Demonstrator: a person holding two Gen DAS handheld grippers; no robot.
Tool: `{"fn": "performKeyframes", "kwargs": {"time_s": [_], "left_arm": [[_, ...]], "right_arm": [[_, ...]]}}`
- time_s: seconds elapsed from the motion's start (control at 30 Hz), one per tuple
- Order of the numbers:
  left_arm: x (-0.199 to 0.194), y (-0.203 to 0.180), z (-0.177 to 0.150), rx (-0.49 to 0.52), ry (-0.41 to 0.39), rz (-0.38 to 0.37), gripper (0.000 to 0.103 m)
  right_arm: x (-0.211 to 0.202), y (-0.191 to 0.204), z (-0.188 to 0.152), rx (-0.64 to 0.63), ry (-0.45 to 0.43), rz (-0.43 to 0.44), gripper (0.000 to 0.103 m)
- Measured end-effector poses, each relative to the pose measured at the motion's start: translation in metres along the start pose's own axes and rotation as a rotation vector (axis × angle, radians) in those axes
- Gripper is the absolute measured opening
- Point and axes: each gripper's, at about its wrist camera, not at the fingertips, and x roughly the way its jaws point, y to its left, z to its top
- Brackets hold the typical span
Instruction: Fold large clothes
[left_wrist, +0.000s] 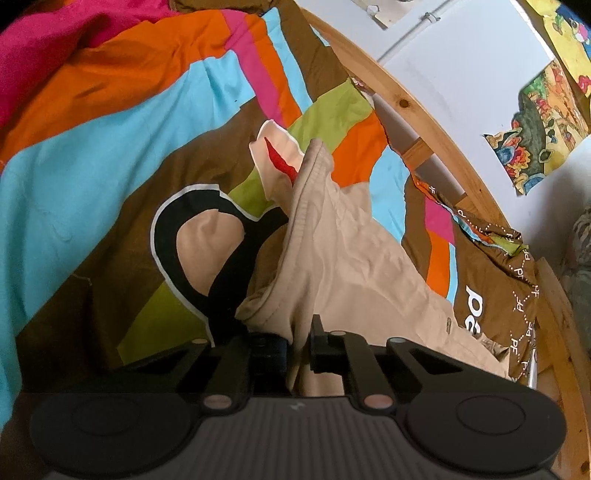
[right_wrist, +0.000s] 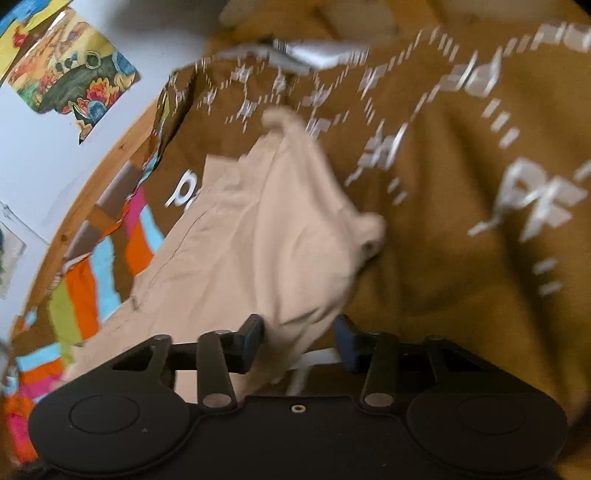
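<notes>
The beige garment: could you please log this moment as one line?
left gripper: shut on beige garment | right gripper: open around it | striped bedcover beneath

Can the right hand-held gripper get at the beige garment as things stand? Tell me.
Probably yes. The right hand-held gripper is open, with the beige garment already lying between its fingers and nothing in front of it. The view is blurred, so contact is unclear.

Landmark: beige garment (left_wrist: 332, 258), bunched on the striped bedspread (left_wrist: 92, 184).
Left of garment: open flat bedspread, room to pass.
Right of garment: wooden bed rail (left_wrist: 417, 110) against the wall (left_wrist: 461, 66) blocks passage.
</notes>
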Motion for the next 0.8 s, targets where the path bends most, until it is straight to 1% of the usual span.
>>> {"fn": "performKeyframes", "kwargs": {"time_s": [0.03, 0.07, 0.13, 0.17, 0.23, 0.27, 0.3, 0.37, 0.4, 0.5, 0.57, 0.63, 0.7, 0.73, 0.8], "left_arm": [[0.0, 0.0, 0.0, 0.003, -0.001, 0.002, 0.01], [0.0, 0.0, 0.0, 0.005, -0.002, 0.002, 0.009], [-0.003, -0.001, 0.002, -0.006, -0.001, -0.006, 0.007], [-0.007, -0.002, 0.003, -0.008, -0.007, -0.013, 0.006], [-0.019, -0.005, 0.004, -0.008, -0.027, -0.024, 0.004], [-0.027, -0.009, 0.004, 0.002, -0.037, -0.026, 0.004], [-0.037, -0.013, 0.003, 0.02, -0.047, -0.023, 0.004], [-0.056, -0.017, 0.0, 0.057, -0.065, 0.008, 0.003], [-0.063, -0.018, 0.0, 0.06, -0.07, 0.022, 0.003], [-0.066, -0.005, 0.004, 0.007, -0.044, 0.04, 0.003], [-0.058, -0.003, 0.004, 0.006, -0.028, 0.053, 0.003], [-0.056, -0.009, 0.001, 0.062, -0.042, 0.074, 0.003], [-0.06, -0.018, -0.001, 0.13, -0.077, 0.062, 0.003], [-0.062, -0.021, -0.002, 0.157, -0.093, 0.05, 0.003], [-0.067, -0.028, -0.004, 0.189, -0.127, 0.028, 0.003]], "right_arm": [[-0.006, -0.001, 0.001, -0.023, -0.043, -0.032, 0.064], [-0.009, -0.002, 0.003, -0.038, -0.074, -0.053, 0.073], [-0.007, -0.008, 0.012, -0.022, -0.099, -0.048, 0.074], [-0.003, -0.011, 0.016, -0.011, -0.114, -0.036, 0.072], [0.004, -0.017, 0.023, 0.007, -0.149, -0.022, 0.045], [0.006, -0.019, 0.026, 0.004, -0.155, -0.025, 0.021], [0.007, -0.018, 0.029, -0.003, -0.157, -0.044, 0.018], [-0.001, -0.016, 0.03, -0.011, -0.164, -0.008, 0.014], [-0.008, -0.01, 0.03, -0.043, -0.171, 0.001, 0.012], [-0.039, 0.005, 0.03, -0.127, -0.193, 0.037, 0.012], [-0.055, 0.009, 0.027, -0.176, -0.194, 0.041, 0.012], [-0.057, 0.007, 0.023, -0.224, -0.165, 0.033, 0.014], [-0.051, 0.007, 0.017, -0.296, -0.161, 0.007, 0.018], [-0.049, 0.009, 0.013, -0.323, -0.168, -0.013, 0.021], [-0.053, 0.015, 0.007, -0.395, -0.221, -0.035, 0.03]]}}
